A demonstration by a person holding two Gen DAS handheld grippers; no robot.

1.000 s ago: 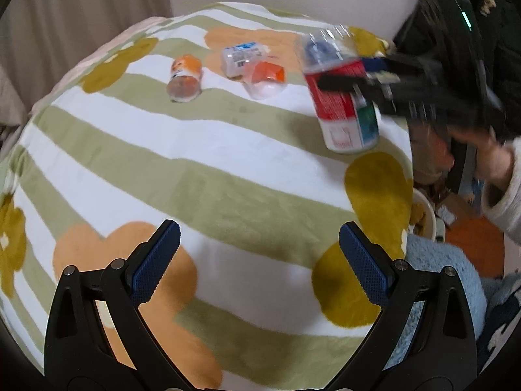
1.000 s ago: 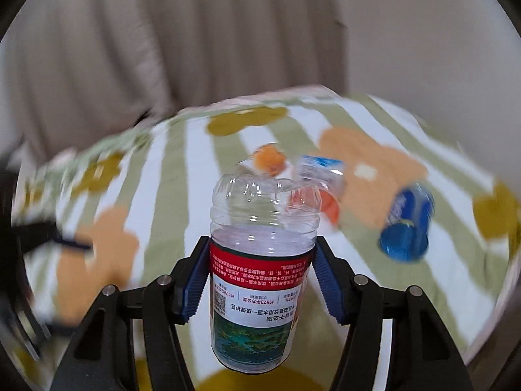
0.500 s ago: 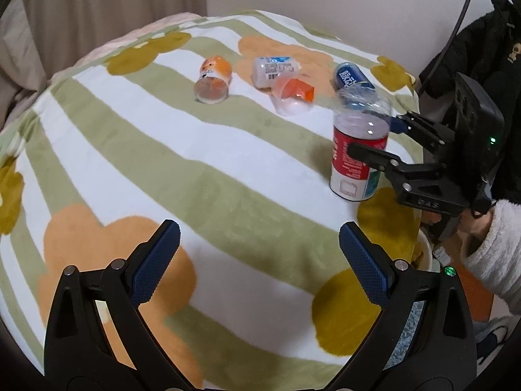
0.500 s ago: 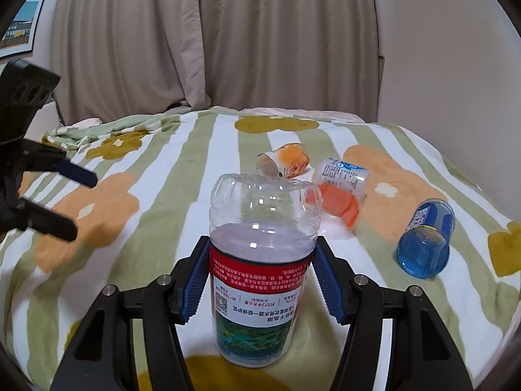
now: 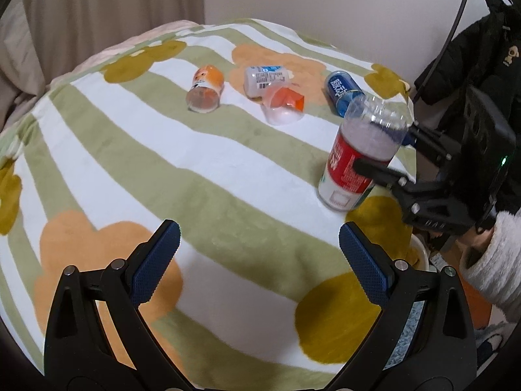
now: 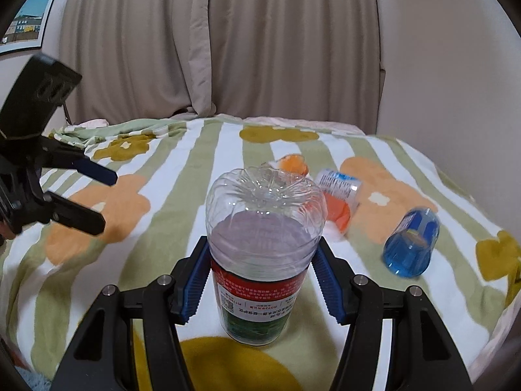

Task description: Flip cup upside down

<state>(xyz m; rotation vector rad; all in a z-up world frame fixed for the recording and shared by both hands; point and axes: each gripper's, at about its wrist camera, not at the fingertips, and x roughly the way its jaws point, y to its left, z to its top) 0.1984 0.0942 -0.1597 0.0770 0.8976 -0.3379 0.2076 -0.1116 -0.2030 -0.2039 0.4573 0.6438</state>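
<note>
From where I sat, the flip looked essentially done. The cup (image 6: 263,254), a cut-down clear bottle with a red and green label, stood on the striped flower blanket (image 5: 162,169) near its right edge, its closed ribbed base uppermost and its mouth down on the fabric; the label print read inverted in the right wrist view. It seemed to stand level there, though the fisheye in the left view made it lean a little. What I judged was left: let go of it and draw the tool back without nudging it over on the soft cloth.

The right gripper (image 6: 260,280) sat around the cup at label height, one blue pad on either side. In its own view I saw a thin gap between each pad and the cup wall (slight enough that I would not swear to it), so I took the jaws to be partly open and just clear of the plastic, or at most brushing it. The left gripper (image 5: 257,260) was spread wide over bare blanket, holding and touching nothing, well apart from the cup.

Further back lay an orange cup (image 5: 205,89), a white-labelled cup (image 5: 265,78), a clear orange cup (image 5: 285,106) and a blue cup (image 5: 342,93), all on their sides.
</note>
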